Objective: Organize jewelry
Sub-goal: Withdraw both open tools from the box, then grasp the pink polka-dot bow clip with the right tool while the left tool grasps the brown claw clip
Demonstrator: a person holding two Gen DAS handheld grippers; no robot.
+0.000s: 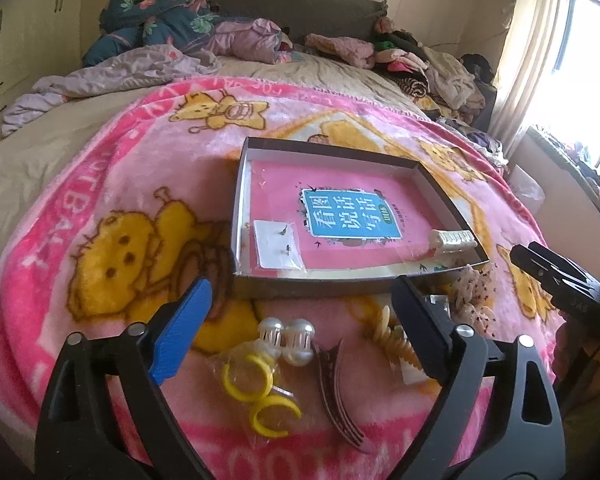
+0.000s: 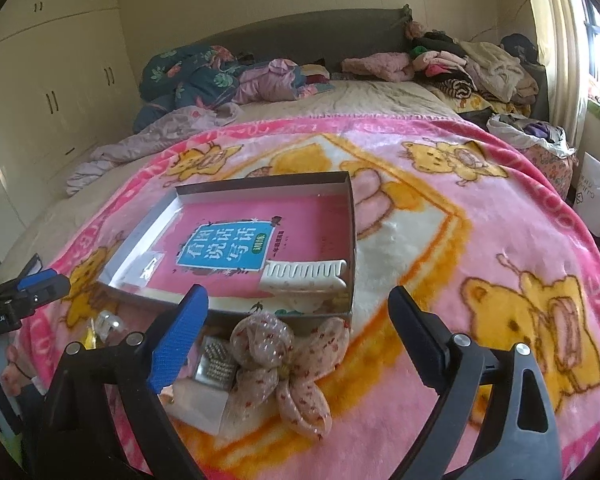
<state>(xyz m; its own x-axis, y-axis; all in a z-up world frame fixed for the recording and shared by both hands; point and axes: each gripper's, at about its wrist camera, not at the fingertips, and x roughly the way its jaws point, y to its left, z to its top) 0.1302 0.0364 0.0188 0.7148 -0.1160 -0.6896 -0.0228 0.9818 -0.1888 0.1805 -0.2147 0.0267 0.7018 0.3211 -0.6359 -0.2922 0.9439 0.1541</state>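
Left wrist view: the left gripper (image 1: 300, 320) is hanging spread and empty at lower centre over pearl clips (image 1: 288, 338), yellow rings (image 1: 260, 392) and a brown comb (image 1: 336, 396), just below the box (image 1: 240, 200) holding an earring card (image 1: 278, 244).

Right wrist view: the right gripper (image 2: 296, 324) is gaping, empty, over a fabric bow (image 2: 288, 364) hiding those pieces; a white claw clip (image 2: 304, 276) is lying in the box's lower right corner.

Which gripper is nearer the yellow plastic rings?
Left. The left gripper sits open right over the yellow plastic rings; the right gripper hovers beside them, above the fabric flower.

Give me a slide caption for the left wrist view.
Open left gripper hovers over yellow plastic rings and pearl earrings before the shallow cardboard tray.
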